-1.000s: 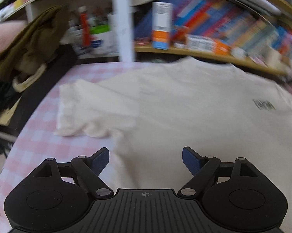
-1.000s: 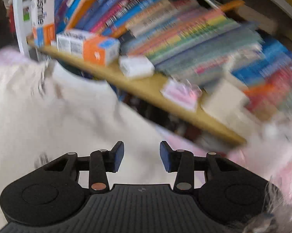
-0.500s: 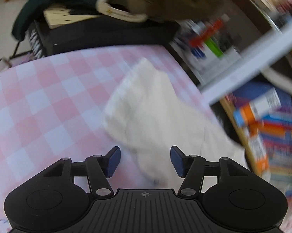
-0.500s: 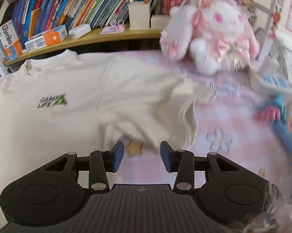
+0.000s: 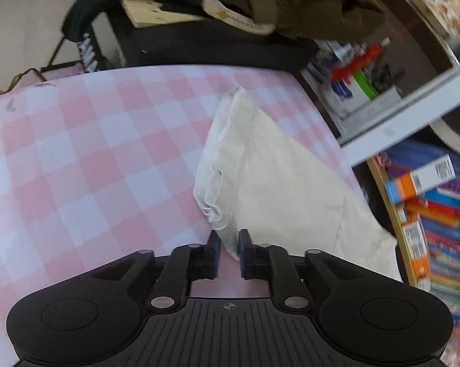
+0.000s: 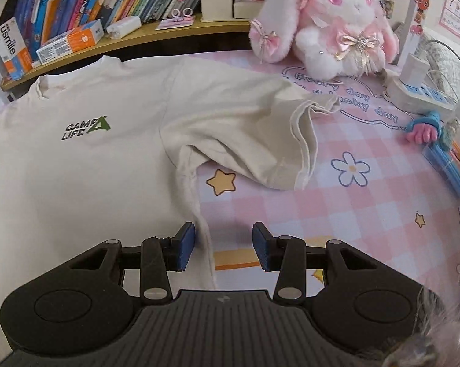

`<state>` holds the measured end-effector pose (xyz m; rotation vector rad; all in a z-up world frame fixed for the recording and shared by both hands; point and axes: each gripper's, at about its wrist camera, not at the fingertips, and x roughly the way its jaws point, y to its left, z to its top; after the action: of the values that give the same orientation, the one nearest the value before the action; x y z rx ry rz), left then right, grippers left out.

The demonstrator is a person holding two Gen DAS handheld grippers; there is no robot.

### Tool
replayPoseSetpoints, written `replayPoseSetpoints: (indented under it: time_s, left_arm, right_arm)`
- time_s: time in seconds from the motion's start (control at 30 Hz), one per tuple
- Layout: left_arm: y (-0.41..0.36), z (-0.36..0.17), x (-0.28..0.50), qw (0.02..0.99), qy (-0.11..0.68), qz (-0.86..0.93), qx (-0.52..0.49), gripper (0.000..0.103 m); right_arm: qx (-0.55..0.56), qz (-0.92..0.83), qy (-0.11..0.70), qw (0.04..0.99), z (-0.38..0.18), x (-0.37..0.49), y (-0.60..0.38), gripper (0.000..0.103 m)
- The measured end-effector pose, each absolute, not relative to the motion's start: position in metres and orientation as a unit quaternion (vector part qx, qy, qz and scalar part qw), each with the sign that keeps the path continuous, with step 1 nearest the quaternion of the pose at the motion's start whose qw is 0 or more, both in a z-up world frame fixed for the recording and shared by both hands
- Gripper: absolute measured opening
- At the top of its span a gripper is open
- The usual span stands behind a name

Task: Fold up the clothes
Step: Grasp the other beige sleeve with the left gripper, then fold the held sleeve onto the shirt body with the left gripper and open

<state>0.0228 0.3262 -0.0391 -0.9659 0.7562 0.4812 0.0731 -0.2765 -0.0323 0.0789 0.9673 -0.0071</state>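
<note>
A cream T-shirt (image 6: 77, 165) with a green "CAMP LIFE" logo lies flat, front up, on a pink checked tablecloth (image 6: 367, 208). Its right sleeve (image 6: 260, 134) spreads toward the plush toy. My right gripper (image 6: 223, 244) is open and straddles the shirt's side seam just below the armpit. In the left wrist view the other sleeve (image 5: 260, 168) lies on the cloth, and my left gripper (image 5: 229, 252) is nearly closed, with the sleeve's hem corner between its blue pads.
A pink-and-white plush rabbit (image 6: 324, 21), a power strip (image 6: 419, 94) and a blue toy (image 6: 425, 122) sit at the right. A bookshelf (image 6: 107, 6) runs along the back. A dark stand piled with clothes (image 5: 230, 9) stands beyond the table's left end.
My left gripper has narrowed onto the sleeve's hem corner and moved closer to it. My right gripper has come nearer the shirt's side seam and opened wider.
</note>
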Motion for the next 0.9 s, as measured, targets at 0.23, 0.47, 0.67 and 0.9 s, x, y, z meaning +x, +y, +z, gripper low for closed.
replayPoseSetpoints:
  time_s: [0.23,0.47,0.67,0.9]
  left_arm:
    - [0.275,-0.025,0.032,0.846,0.386,0.149,-0.335,0.054]
    - [0.25,-0.03,0.053,0.871,0.411,0.144,-0.228,0.003]
    - [0.265,-0.034,0.059,0.871,0.408,0.155,-0.226,0.004]
    - [0.268,-0.036,0.062,0.879,0.413,0.132,-0.197,0.005]
  right_arm:
    - [0.077,-0.015,0.466,0.881,-0.031,0.064,-0.29,0.043]
    - [0.072,-0.011,0.469,0.88,-0.033,0.055,-0.29,0.03]
    - [0.089,0.052,0.484,0.869,-0.032,0.046,-0.274,0.002]
    - [0.119,0.043,0.478,0.869,-0.027,0.062,-0.293,0.043]
